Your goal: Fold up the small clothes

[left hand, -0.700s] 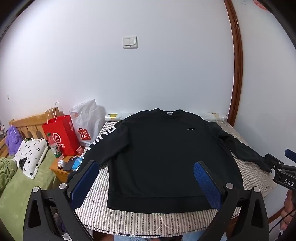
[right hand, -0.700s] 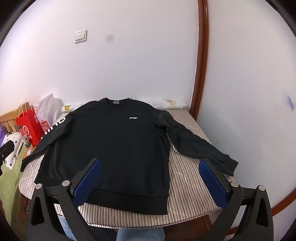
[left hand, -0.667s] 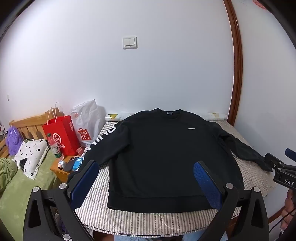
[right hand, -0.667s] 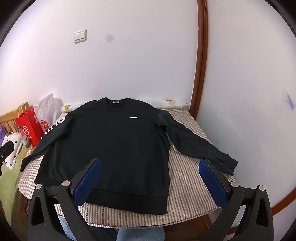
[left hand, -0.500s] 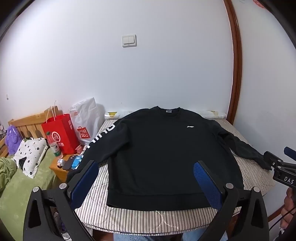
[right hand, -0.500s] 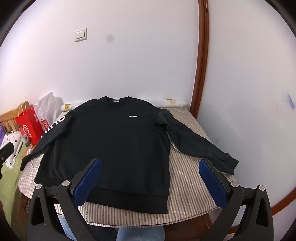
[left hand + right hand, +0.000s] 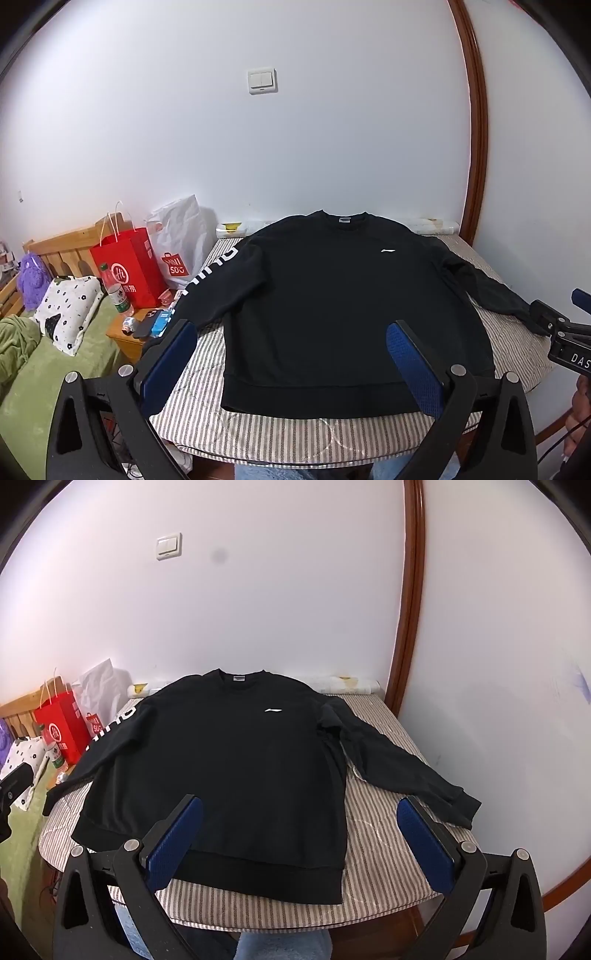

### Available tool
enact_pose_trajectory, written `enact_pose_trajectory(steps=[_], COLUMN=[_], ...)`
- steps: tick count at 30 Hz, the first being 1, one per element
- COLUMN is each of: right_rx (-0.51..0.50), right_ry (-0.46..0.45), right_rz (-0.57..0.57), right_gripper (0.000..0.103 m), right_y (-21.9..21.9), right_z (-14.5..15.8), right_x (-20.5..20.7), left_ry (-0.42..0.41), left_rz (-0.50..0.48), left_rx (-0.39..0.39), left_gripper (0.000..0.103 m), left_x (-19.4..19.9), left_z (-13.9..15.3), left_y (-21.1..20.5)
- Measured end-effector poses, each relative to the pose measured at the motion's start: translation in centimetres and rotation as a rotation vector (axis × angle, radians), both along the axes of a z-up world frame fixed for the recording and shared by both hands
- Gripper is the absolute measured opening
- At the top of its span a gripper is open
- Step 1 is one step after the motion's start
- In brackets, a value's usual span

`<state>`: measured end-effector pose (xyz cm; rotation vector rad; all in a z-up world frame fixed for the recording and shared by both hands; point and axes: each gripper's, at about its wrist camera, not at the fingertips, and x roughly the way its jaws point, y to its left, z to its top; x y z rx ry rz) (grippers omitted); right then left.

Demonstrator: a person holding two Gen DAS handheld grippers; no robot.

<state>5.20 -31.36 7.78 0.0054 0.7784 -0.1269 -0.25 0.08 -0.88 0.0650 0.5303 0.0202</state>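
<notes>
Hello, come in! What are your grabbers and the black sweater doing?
Both grippers, left and right, open, empty. Sweater flat, unfolded, sleeves spread on striped table. Nothing in the way.

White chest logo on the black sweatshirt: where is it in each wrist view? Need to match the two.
Left wrist: white chest logo right of centre, just below mid-height, on the black sweatshirt.
Right wrist: logo slightly left of centre, at mid-height.
Shared landmark: wall switch, above the collar in both.

"MINI SO" on white plastic bag (image 7: 176, 242); "DAS" on right claw (image 7: 576, 325) body; sleeve lettering unreadable.
</notes>
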Motion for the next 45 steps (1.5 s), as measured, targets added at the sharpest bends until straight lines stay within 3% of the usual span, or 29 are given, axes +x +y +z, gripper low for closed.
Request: enact_pose_trajectory(steps=[45], right_rx=[-0.005], right_ry=[-0.018], right_rz=[0.010], right_gripper=[0.103], right_y=[0.7], right_z=[1.5], right_x=[-0.4], left_ry=[-0.006], left_rz=[0.000], left_rx=[-0.006], left_gripper=[0.103], left_x=[-0.3], left_z=[0.6], left_y=[-0.2])
